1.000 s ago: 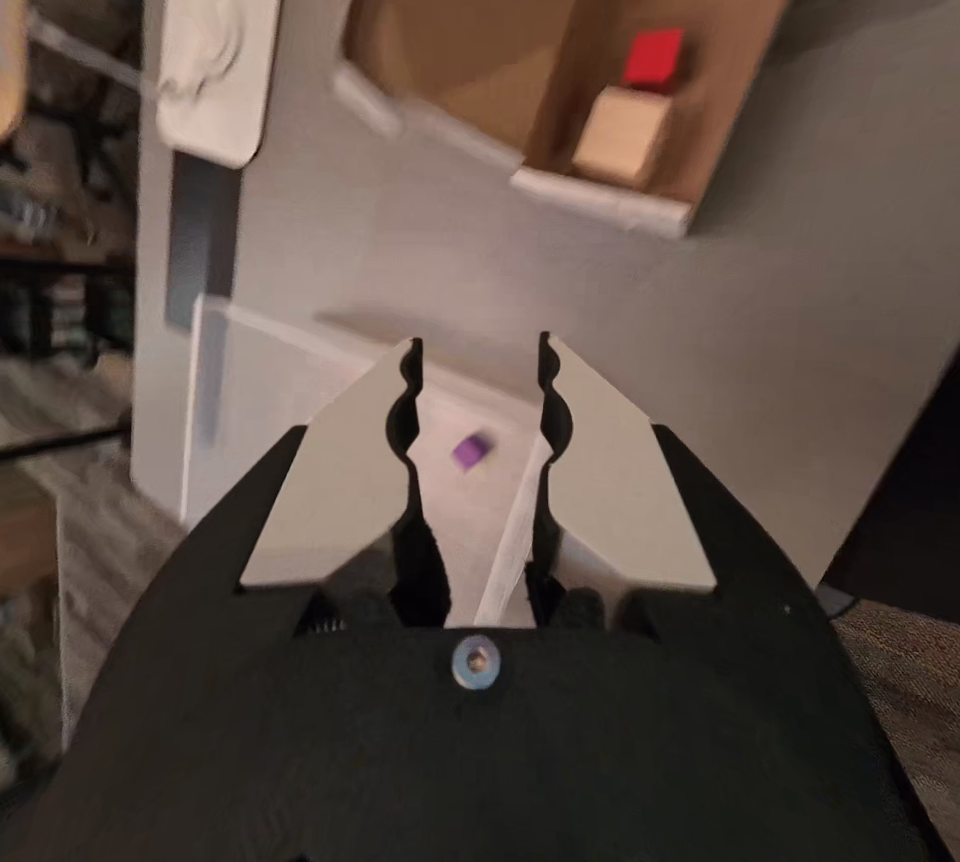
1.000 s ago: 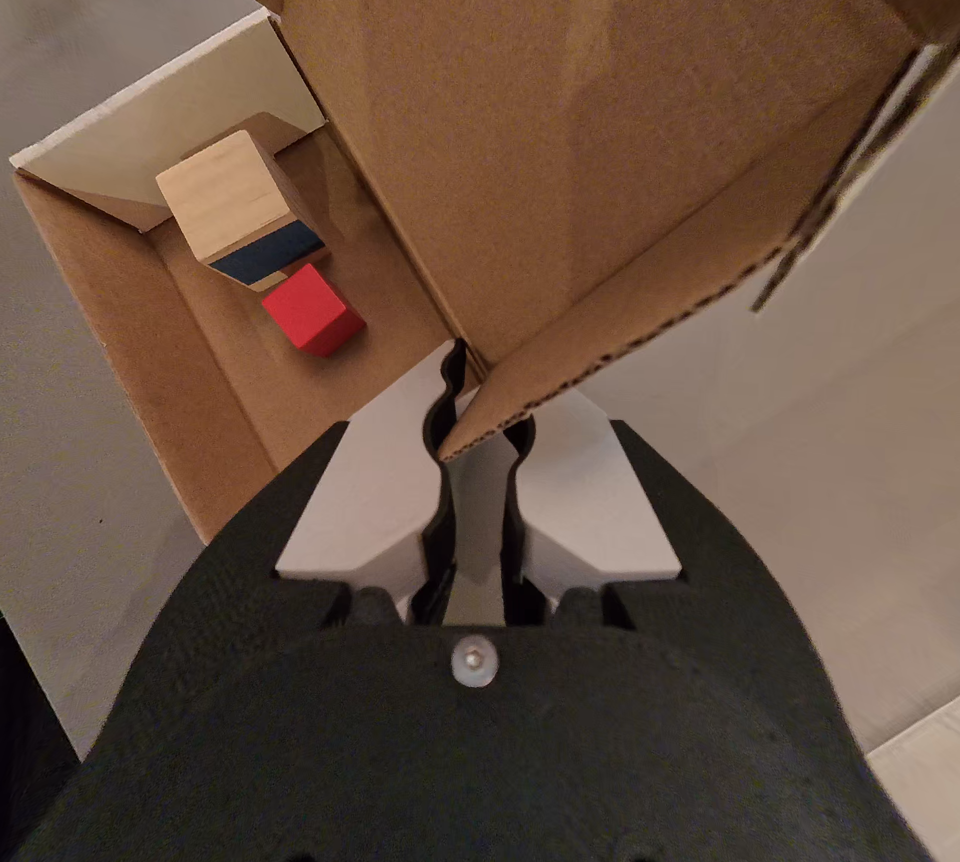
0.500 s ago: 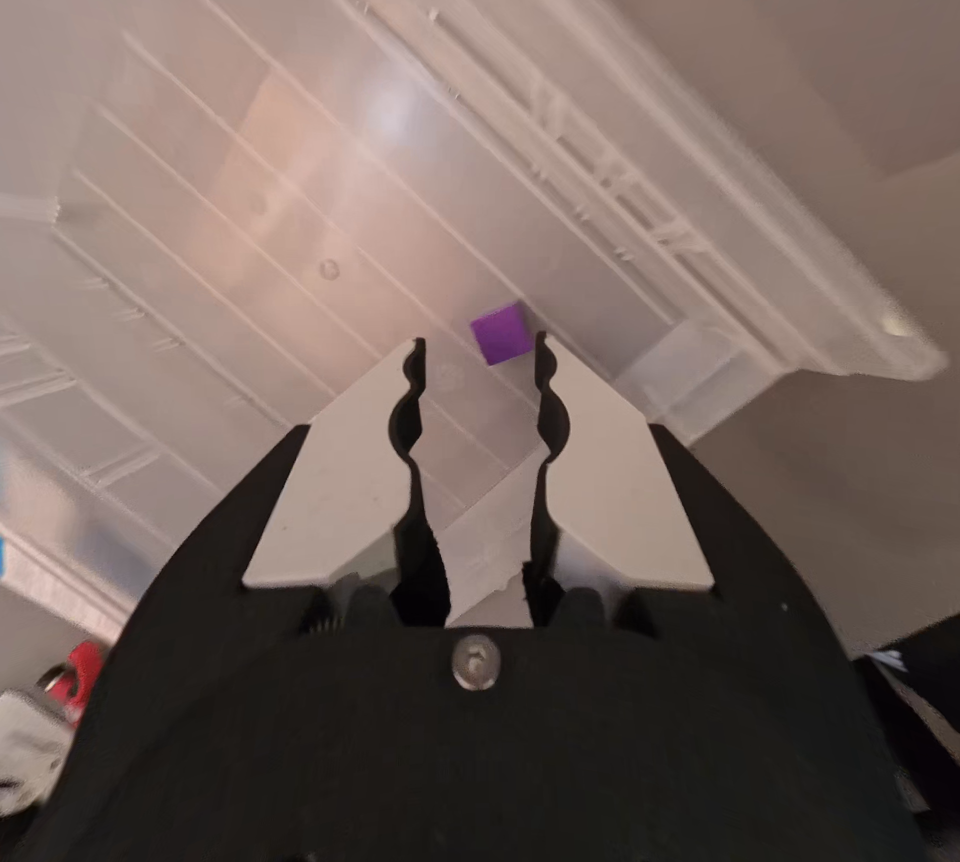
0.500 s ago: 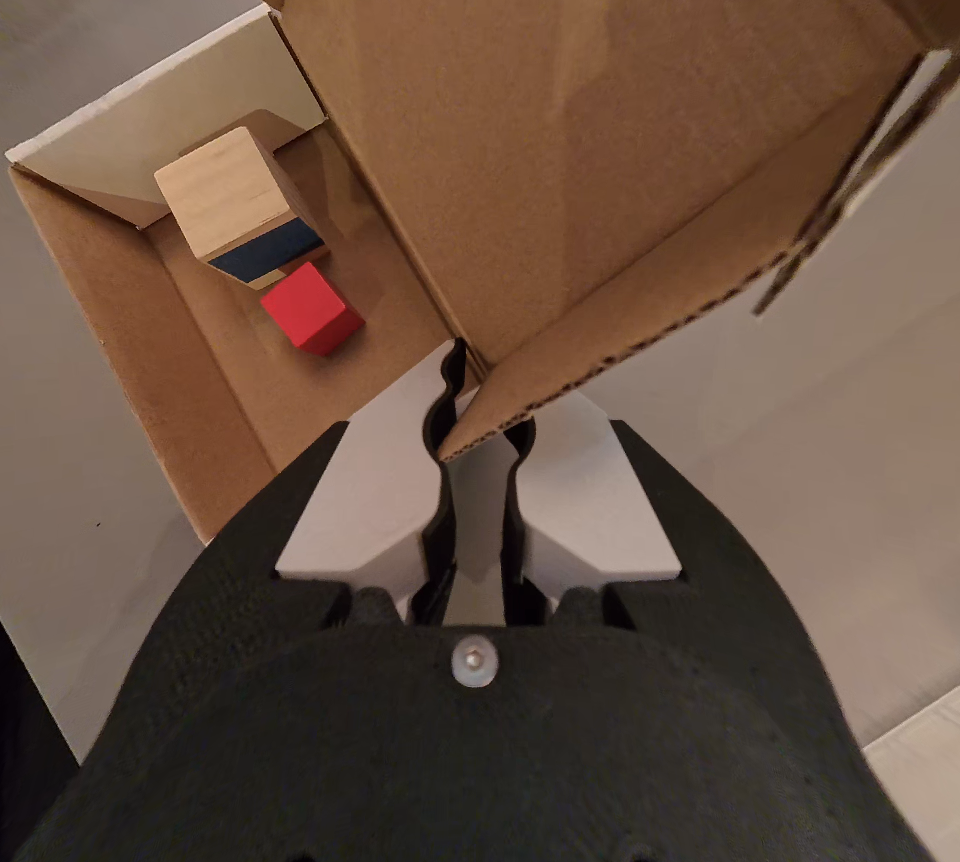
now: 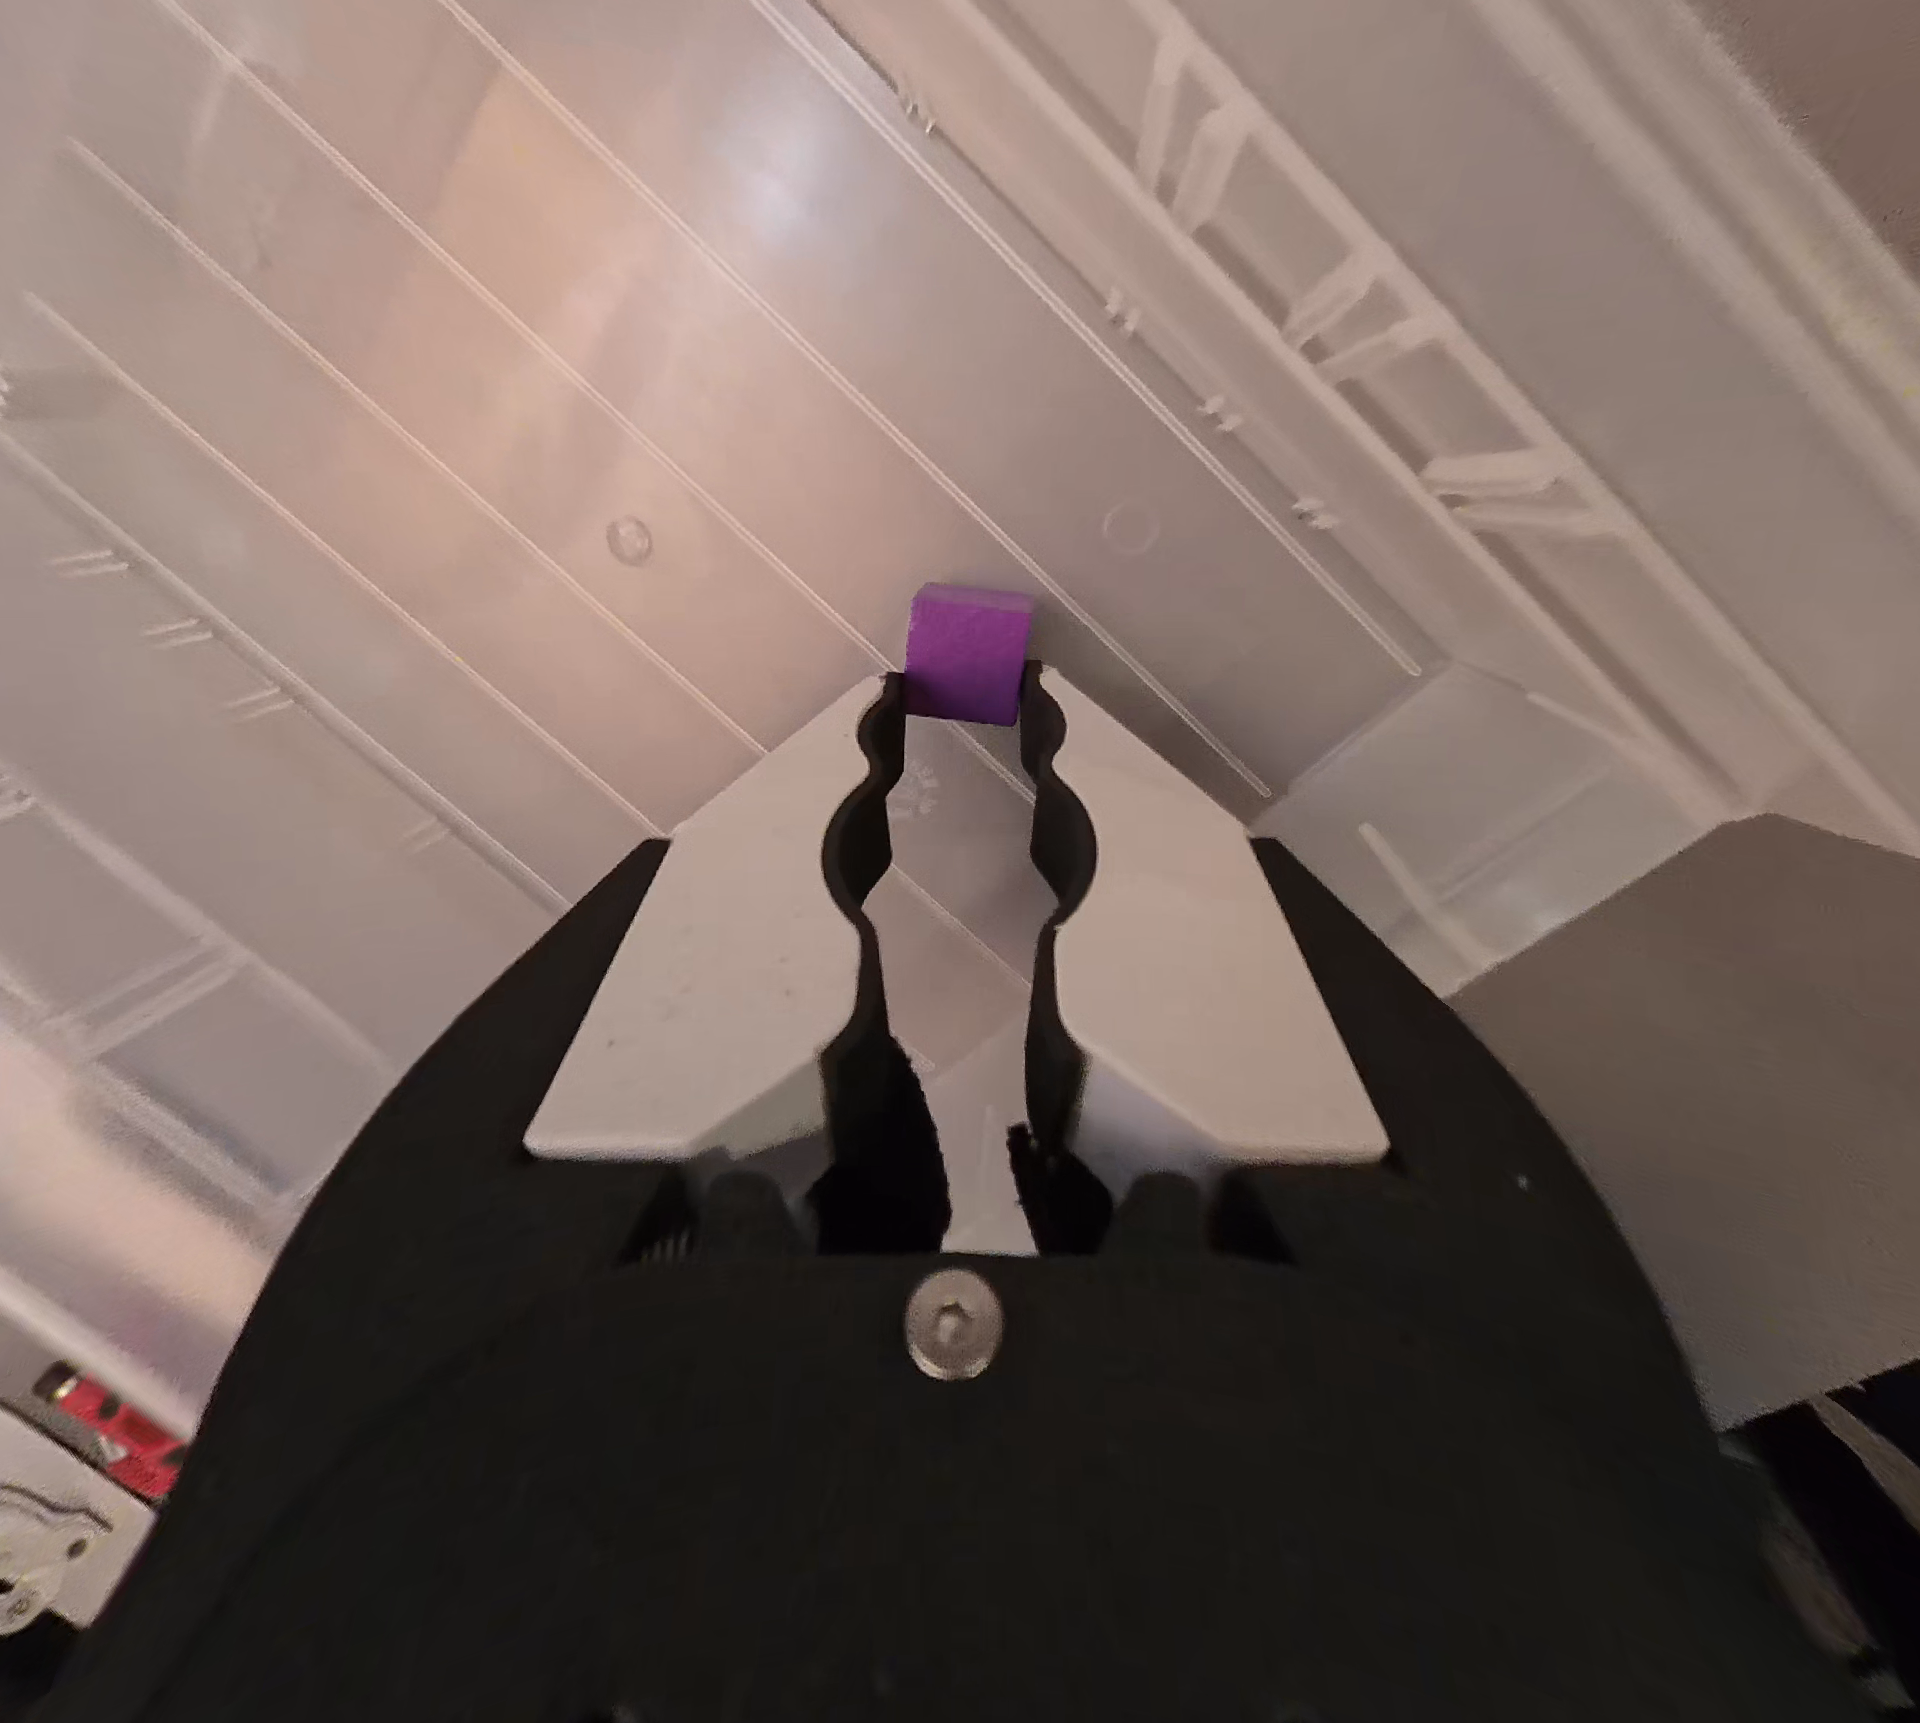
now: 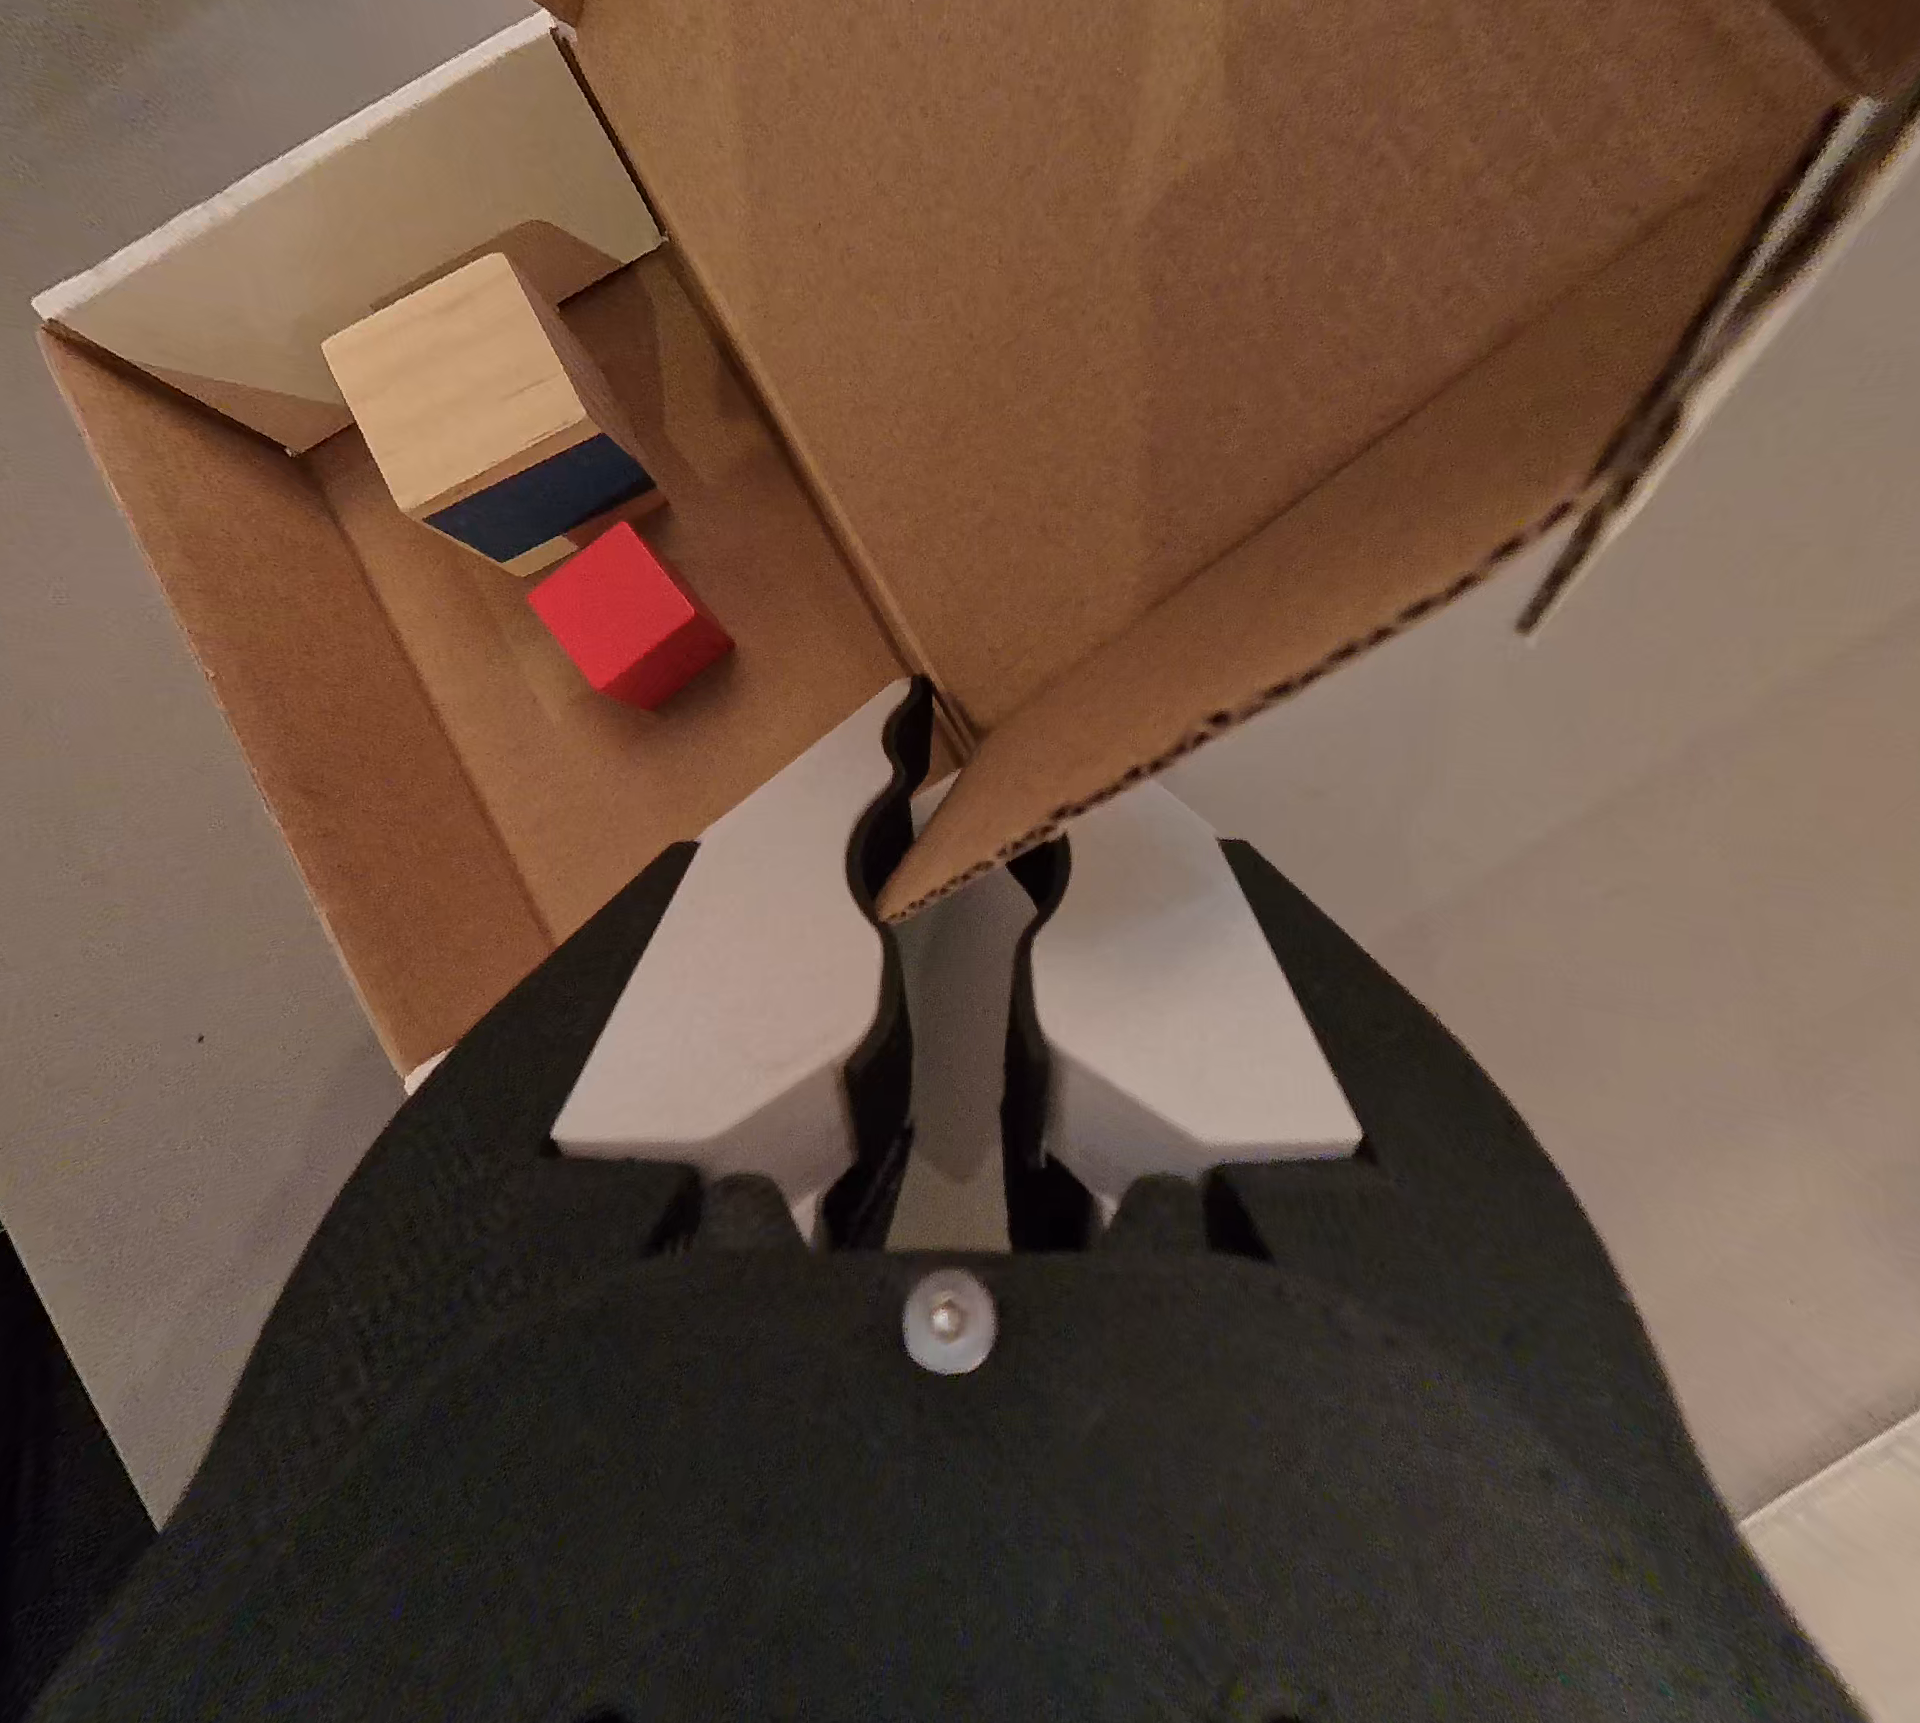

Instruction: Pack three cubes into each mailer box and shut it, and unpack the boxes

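Purple cube (image 5: 961, 671) in clear bin (image 5: 416, 271) | cardboard lid (image 6: 1195, 323) crowds right claw (image 6: 940, 728)

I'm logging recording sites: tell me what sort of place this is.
Probably an indoor tabletop packing station, home or lab unclear. A cardboard mailer box stands open on a pale table with a wooden block and red cube inside; a clear plastic bin holds a purple cube.

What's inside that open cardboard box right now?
Inside the mailer box lie a plain wooden cube with a dark blue side and a smaller red cube. The raised lid hides the box's right part.
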`<state>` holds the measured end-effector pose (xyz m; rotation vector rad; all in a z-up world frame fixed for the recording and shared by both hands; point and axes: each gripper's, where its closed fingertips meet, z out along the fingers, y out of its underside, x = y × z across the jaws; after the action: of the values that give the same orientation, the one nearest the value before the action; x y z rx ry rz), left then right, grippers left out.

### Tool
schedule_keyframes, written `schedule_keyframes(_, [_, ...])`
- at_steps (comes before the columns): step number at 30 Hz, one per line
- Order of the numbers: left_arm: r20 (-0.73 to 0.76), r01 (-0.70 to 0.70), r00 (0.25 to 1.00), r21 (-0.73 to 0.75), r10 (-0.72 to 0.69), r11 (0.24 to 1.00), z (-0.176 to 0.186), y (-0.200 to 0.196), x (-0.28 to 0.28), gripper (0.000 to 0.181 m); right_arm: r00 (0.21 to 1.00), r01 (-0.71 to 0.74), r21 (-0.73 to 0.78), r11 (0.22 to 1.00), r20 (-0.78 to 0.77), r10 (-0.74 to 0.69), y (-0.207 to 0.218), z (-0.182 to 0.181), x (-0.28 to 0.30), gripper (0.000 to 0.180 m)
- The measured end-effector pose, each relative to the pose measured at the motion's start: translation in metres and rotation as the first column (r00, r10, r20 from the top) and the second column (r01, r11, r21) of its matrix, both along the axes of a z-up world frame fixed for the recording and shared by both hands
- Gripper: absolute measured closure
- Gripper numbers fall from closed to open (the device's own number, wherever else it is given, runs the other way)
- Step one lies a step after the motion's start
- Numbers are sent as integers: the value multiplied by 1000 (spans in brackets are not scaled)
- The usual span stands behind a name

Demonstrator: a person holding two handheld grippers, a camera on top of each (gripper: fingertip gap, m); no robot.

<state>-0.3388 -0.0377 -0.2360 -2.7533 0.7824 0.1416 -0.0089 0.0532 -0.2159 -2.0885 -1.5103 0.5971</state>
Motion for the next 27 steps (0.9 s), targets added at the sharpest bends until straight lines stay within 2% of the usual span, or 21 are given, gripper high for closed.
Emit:
schedule_keyframes(1, [1, 6, 1000, 12, -7, 1000, 3, 0, 0, 161, 1000, 0, 0, 1000, 0, 0, 0, 0, 0, 171])
schedule_keyframes(7, [-32, 34, 999, 58, -32, 998, 15, -2, -4, 161, 1000, -3, 5, 1000, 2, 3, 0, 0, 0, 171])
schedule_keyframes(10, [-9, 24, 1000, 120, -23, 993, 34, -3, -4, 161, 1000, -1, 7, 1000, 4, 1, 0, 0, 0, 171])
schedule_keyframes(15, [6, 66, 997, 298, -71, 952, 109, -11, 19, 161, 1000, 2, 8, 1000, 6, -2, 0, 0, 0, 171])
schedule_keyframes(19, [-5, 202, 976, 396, -218, 896, 157, -20, 83, 161, 1000, -1, 5, 1000, 4, 1, 0, 0, 0, 171])
schedule_keyframes(22, [-11, 332, 935, 390, -356, 859, 158, -20, 143, 161, 1000, 0, 7, 1000, 4, 0, 0, 0, -1, 171])
schedule_keyframes(27, [24, 494, 851, 301, -524, 816, 116, -5, 229, 161, 1000, 3, 14, 1000, 1, -3, 0, 0, -1, 171])
